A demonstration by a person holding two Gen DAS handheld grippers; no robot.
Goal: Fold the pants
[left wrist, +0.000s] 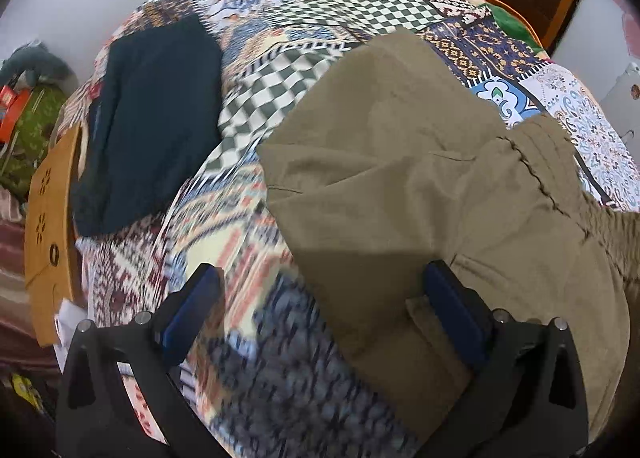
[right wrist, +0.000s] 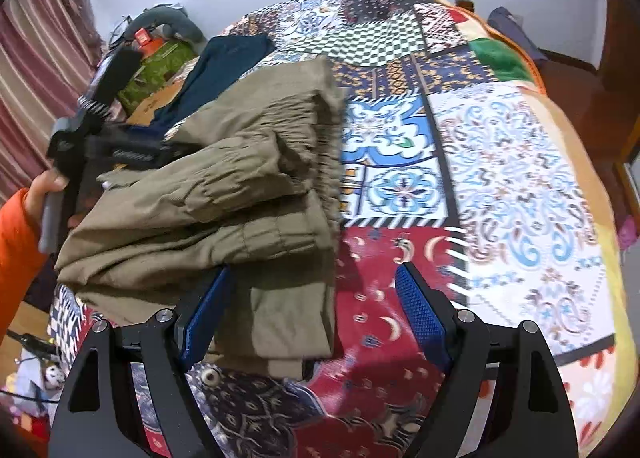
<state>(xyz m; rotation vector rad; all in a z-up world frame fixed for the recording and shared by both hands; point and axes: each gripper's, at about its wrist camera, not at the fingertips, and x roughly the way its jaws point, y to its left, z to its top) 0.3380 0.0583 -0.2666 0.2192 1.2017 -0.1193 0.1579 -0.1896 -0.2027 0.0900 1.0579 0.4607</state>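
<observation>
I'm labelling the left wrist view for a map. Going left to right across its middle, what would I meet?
Wooden board → dark folded garment → bare patterned bedspread → khaki pants.

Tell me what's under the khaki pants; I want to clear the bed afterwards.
The khaki pants lie folded on the patchwork bedspread, which shows all around them. Whatever sits directly beneath the bundle is covered and cannot be seen.
</observation>
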